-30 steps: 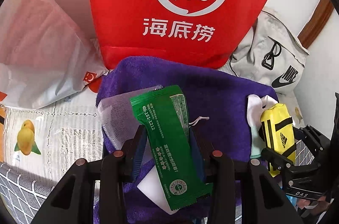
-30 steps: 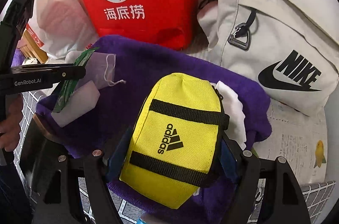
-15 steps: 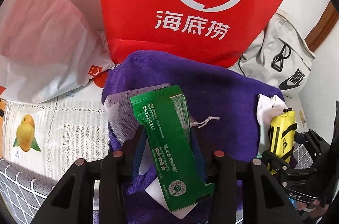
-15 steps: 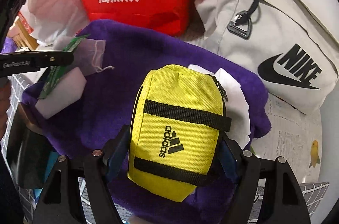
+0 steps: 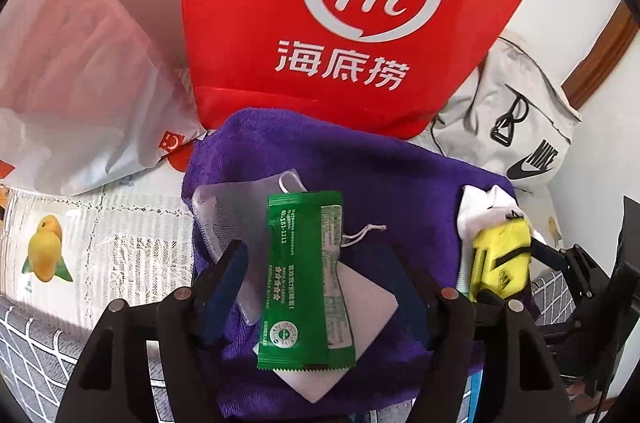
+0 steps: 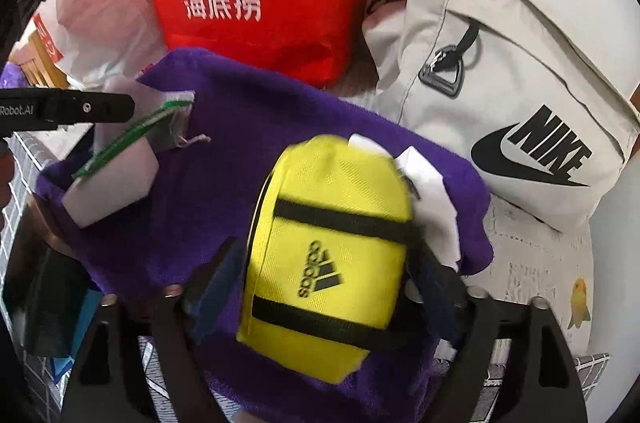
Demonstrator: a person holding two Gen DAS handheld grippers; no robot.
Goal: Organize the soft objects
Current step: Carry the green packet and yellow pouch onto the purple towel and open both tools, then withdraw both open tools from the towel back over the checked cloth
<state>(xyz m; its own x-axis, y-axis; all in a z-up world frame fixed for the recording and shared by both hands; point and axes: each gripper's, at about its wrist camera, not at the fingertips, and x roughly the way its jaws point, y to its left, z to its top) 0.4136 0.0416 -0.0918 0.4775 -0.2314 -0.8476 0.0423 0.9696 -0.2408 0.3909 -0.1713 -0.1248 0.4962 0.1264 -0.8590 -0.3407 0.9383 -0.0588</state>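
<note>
A purple towel (image 5: 360, 175) lies spread out with soft things on it. On it a green sachet (image 5: 306, 279) rests across a white foam block (image 5: 364, 319) and a mesh drawstring bag (image 5: 232, 219). My left gripper (image 5: 320, 251) straddles the sachet. Its jaws are opening and the pads stand clear of it. A yellow adidas pouch (image 6: 332, 255) lies on the towel (image 6: 240, 111) beside a white cloth (image 6: 428, 199). My right gripper (image 6: 328, 255) stands around the pouch, jaws opening, with a gap showing at the left pad. The pouch (image 5: 500, 263) also shows at the right of the left wrist view.
A red "Hi" bag (image 5: 360, 23) stands behind the towel, with a white plastic bag (image 5: 80, 83) to its left and a grey Nike backpack (image 6: 520, 103) to its right. A mango-print cloth (image 5: 44, 247) covers the surface. Grid-patterned fabric (image 5: 40, 343) lies along the near edge.
Both grippers' jaws have spread wider. The green sachet has come free of the left pads and lies straighter. The yellow pouch has slipped from the right pads onto the towel.
</note>
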